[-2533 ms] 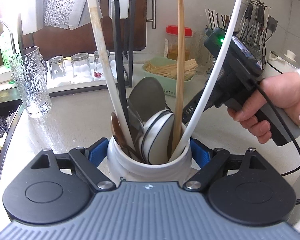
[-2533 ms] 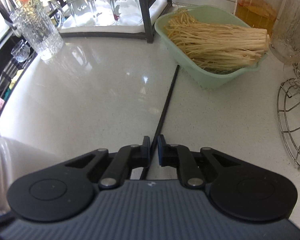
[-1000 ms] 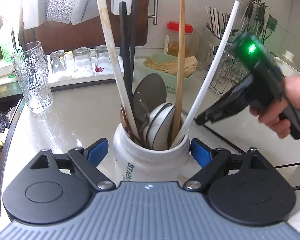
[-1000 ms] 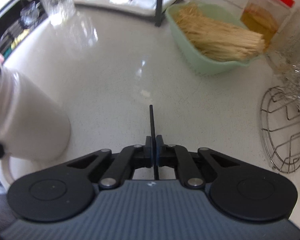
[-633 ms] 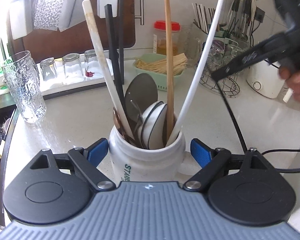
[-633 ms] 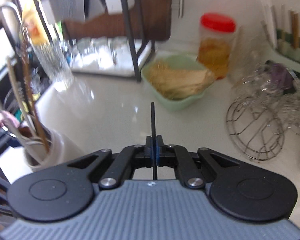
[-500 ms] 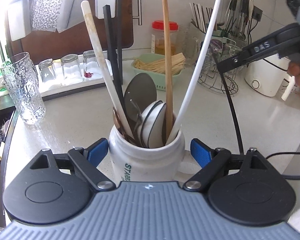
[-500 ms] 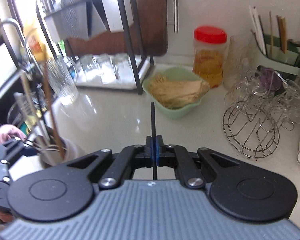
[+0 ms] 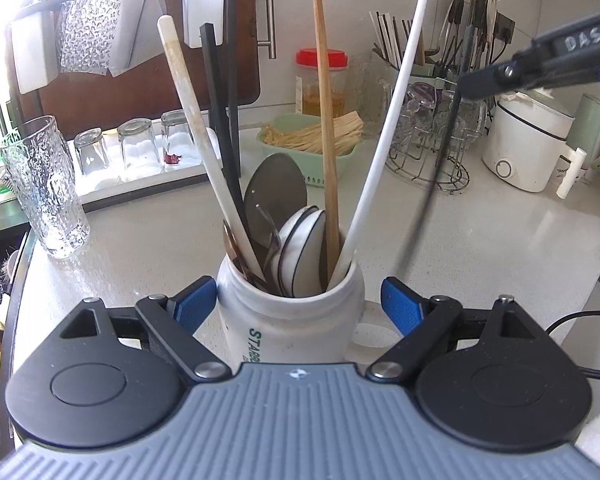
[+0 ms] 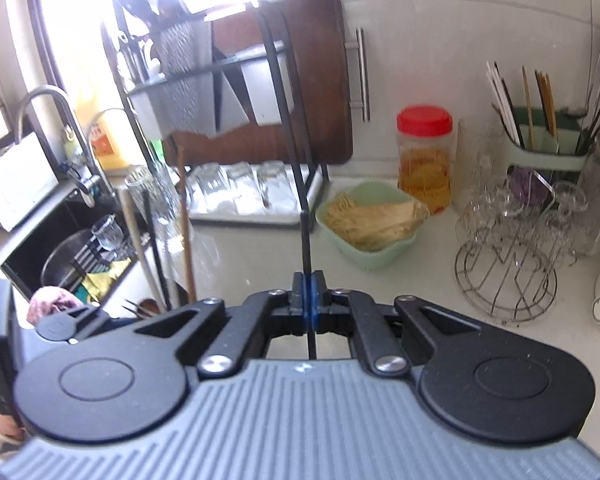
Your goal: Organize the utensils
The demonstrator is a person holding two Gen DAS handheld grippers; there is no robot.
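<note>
a black chopstick (image 10: 305,240) is pinched between the pressed-together fingers of the right gripper (image 10: 309,300), its upper end standing above the pads and its lower length hanging below them. in the left wrist view the same stick (image 9: 436,184) is seen hanging from that gripper, raised over the counter (image 9: 500,240) to the right of the jar (image 9: 290,320) and apart from it. the left gripper (image 9: 300,300) is spread wide around the jar, the blue pads just beside its walls; whether they touch it cannot be told. the jar is already filled with two white sticks, a wooden one, a black one and some spoon bowls, leaning outward in all directions. the step in hand is judged to be the carrying of the black chopstick to the jar, with the jar bracketed for steadying. for the next move, the stick's lower tip would need to be brought over the jar mouth, into a free gap, probably near the right rim beside the white stick (image 9: 384,132), and then lowered before the pinch is let go. care is called for, since the leaning handles could be struck by the hanging stick, and the tip is hard to follow from the right wrist view.
</note>
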